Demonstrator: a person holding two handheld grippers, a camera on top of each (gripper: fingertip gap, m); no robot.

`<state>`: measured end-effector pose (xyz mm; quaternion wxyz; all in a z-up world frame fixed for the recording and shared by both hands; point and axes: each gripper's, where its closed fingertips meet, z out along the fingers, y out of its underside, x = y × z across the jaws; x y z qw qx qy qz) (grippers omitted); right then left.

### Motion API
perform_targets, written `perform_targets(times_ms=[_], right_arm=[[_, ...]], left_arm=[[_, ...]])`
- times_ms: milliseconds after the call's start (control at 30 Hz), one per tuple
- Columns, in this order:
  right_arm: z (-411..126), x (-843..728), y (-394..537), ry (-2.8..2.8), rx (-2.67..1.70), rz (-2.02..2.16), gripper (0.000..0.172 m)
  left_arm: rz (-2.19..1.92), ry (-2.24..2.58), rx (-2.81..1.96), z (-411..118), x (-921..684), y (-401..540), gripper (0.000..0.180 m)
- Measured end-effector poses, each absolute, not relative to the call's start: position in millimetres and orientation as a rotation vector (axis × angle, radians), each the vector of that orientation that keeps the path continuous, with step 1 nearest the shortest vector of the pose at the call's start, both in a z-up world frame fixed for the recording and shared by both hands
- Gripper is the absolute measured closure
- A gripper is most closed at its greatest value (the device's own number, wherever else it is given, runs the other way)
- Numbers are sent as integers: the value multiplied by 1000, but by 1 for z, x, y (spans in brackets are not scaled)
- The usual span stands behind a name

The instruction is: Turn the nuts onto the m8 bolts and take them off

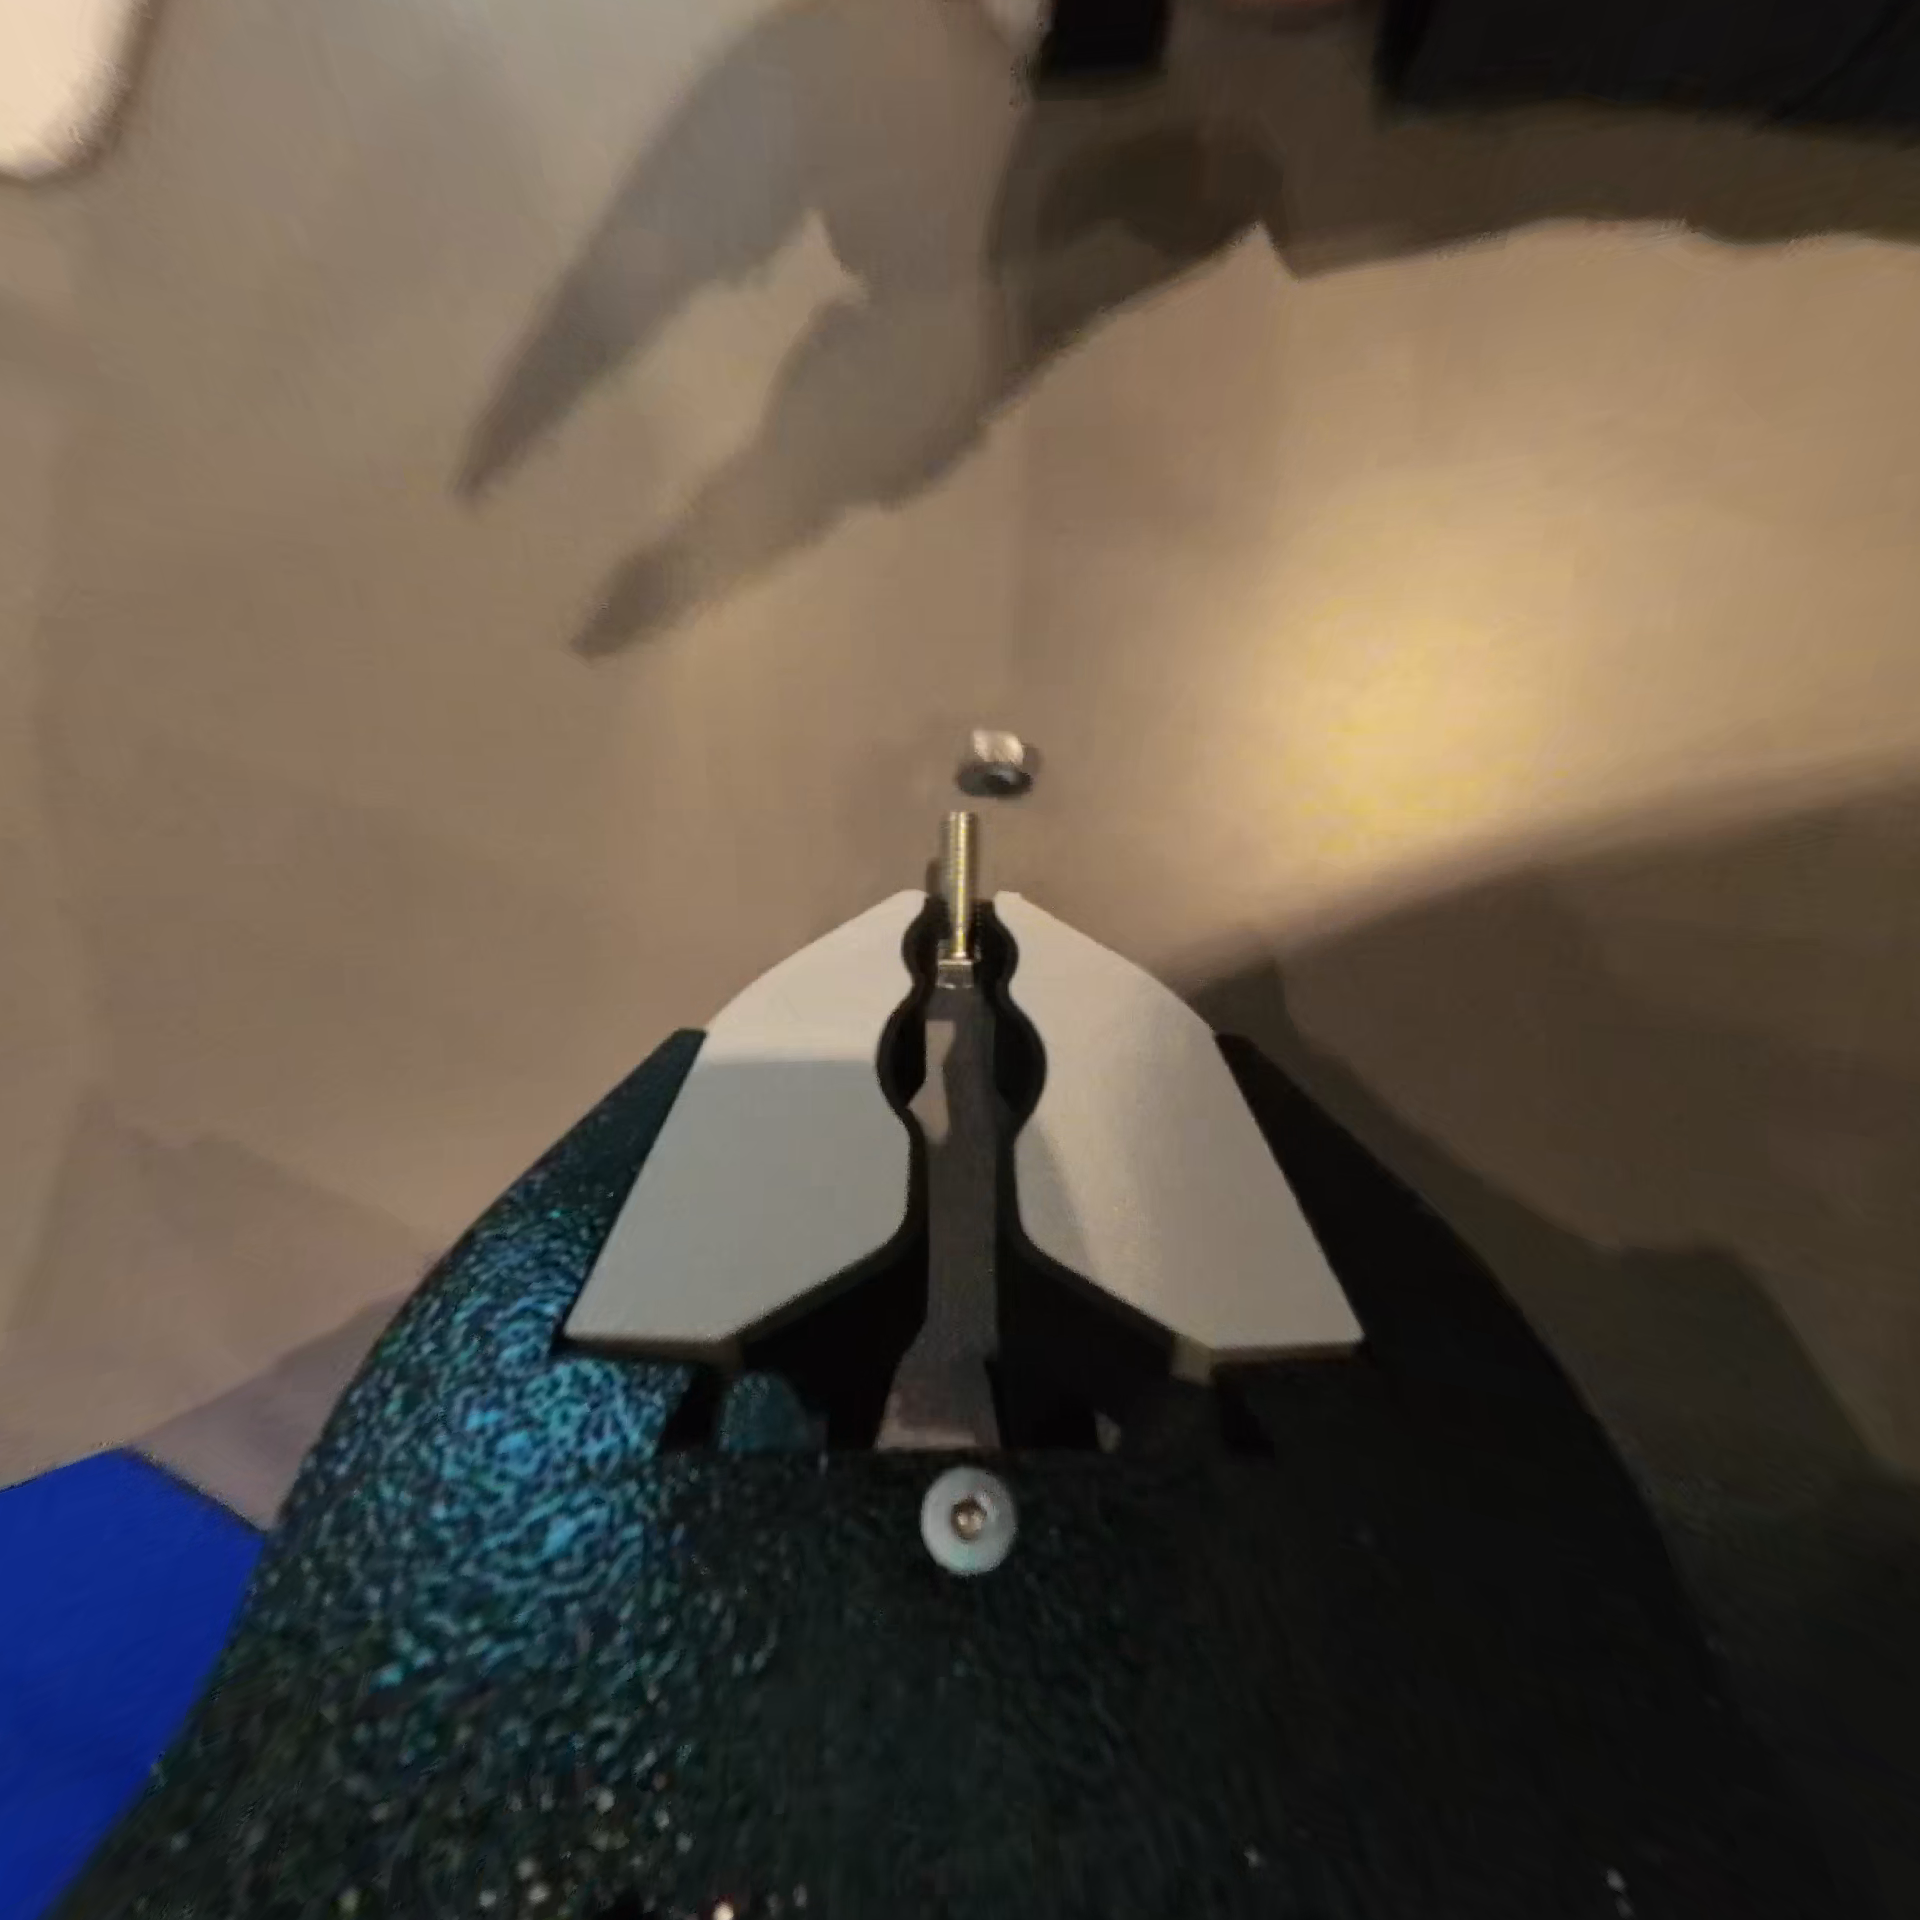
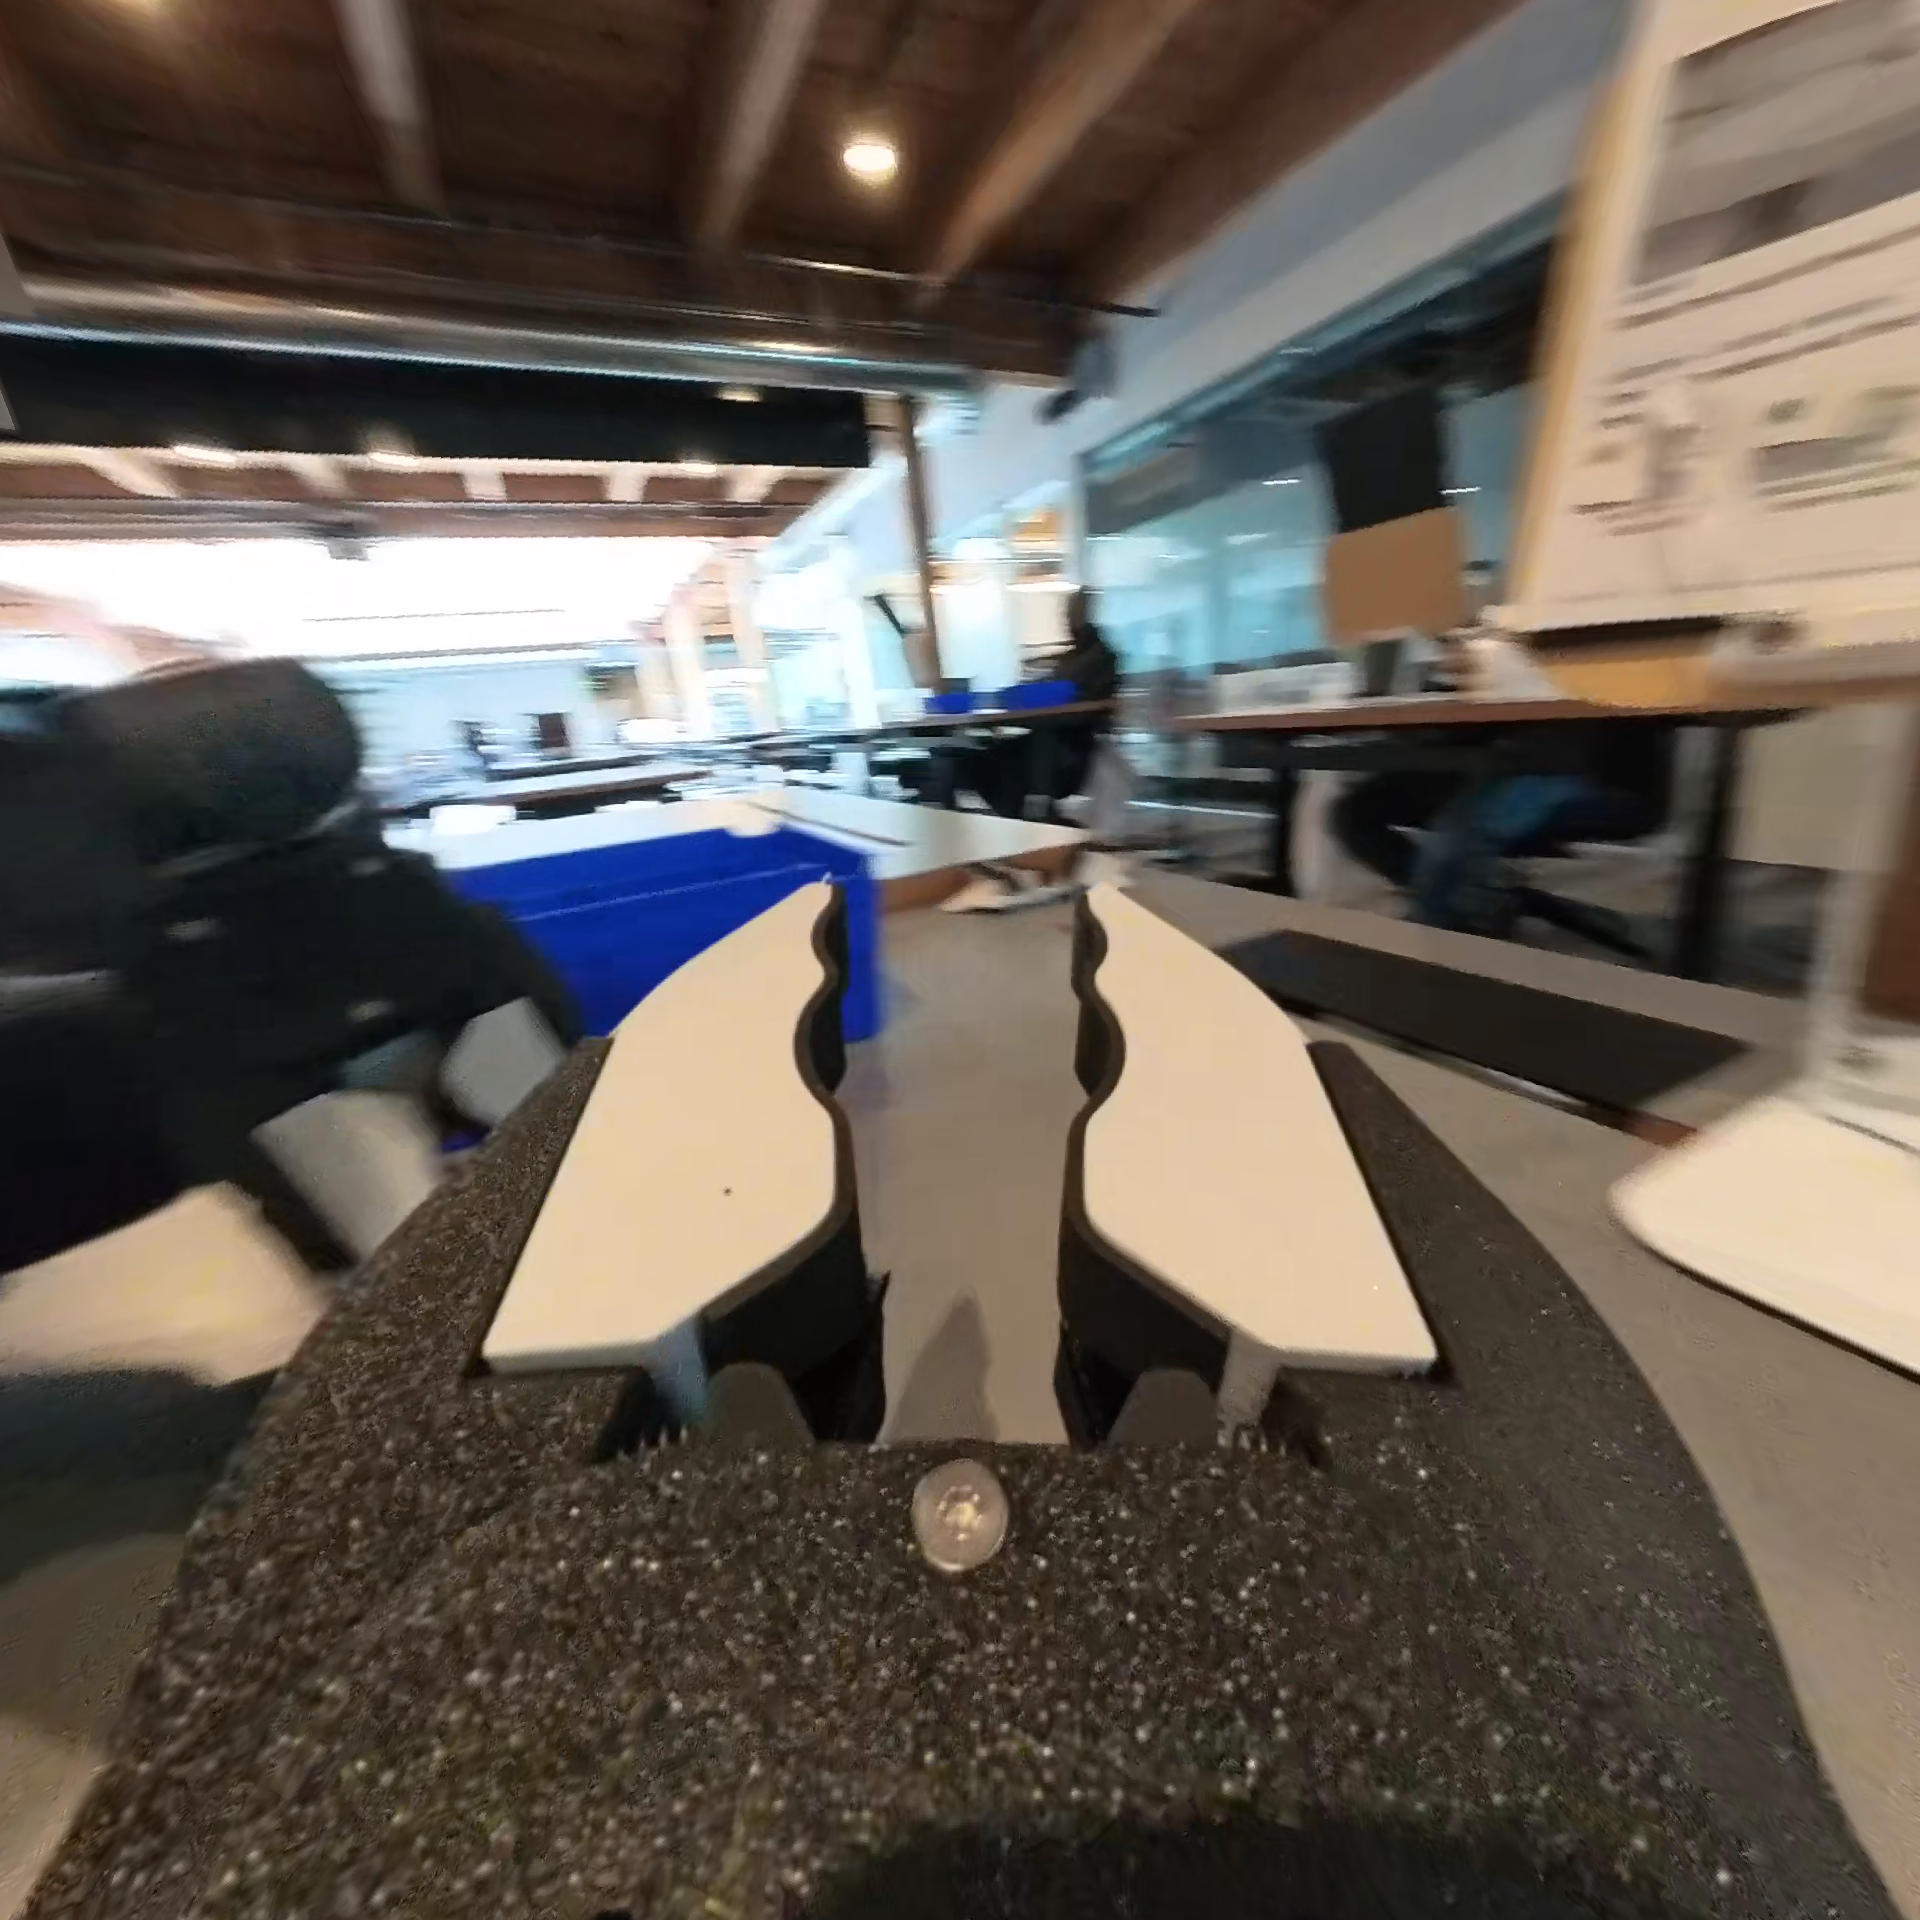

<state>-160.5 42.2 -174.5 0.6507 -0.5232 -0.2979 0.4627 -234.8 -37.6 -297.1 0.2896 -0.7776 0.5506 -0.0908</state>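
The bolt (image 1: 962, 883) sits clamped near its head between the tips of the left tongs (image 1: 961, 902), threaded shank pointing forward at a lone nut (image 1: 997, 766) that lies just beyond it on the bare grey desk (image 1: 364, 831), well clear of any visible edge. The right tongs (image 2: 961, 920) stand wide and hold nothing, aimed away across the room past a blue bin (image 2: 665, 914). The main risk, I judge, is the small nut skidding or tipping when those wide tongs come for it; a crooked start could also cross-thread, or twist the bolt in its narrow grip.
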Motion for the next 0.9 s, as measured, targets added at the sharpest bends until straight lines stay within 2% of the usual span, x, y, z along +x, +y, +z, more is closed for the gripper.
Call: perform_targets(times_ms=[33,167,267,400,467,600,667,733,833,900], right_arm=[[-173,-167,32,-728,-1164,1141,131],[-181,-189,-4,-941,-1136,1418,135],[-184,-200,-22,-1038,-1115,1502,143],[-190,-207,-36,-1149,-1096,1518,152],[-191,-207,-41,-1187,-1093,1546,164],[-198,-209,-42,-1251,-1132,1535,164],[-201,-211,-45,-1286,-1134,1528,164],[-203,-213,-48,-1310,-1135,1526,164],[-206,-215,-50,-1337,-1143,1520,164],[-206,-216,-50,-1341,-1146,1518,164]], left_arm=[[-256,1391,-2011,-286,-232,-31,173],[-477,1027,-1693,-224,-214,-21,174],[-602,904,-1575,-202,-210,-24,174],[-650,911,-1546,-201,-202,-28,174],[-652,924,-1539,-201,-200,-30,174],[-687,956,-1565,-207,-198,-33,172],[-661,1007,-1628,-217,-200,-33,157],[-629,1069,-1689,-226,-201,-34,149],[-648,1120,-1743,-234,-201,-37,149],[-665,1123,-1748,-234,-201,-38,156]])
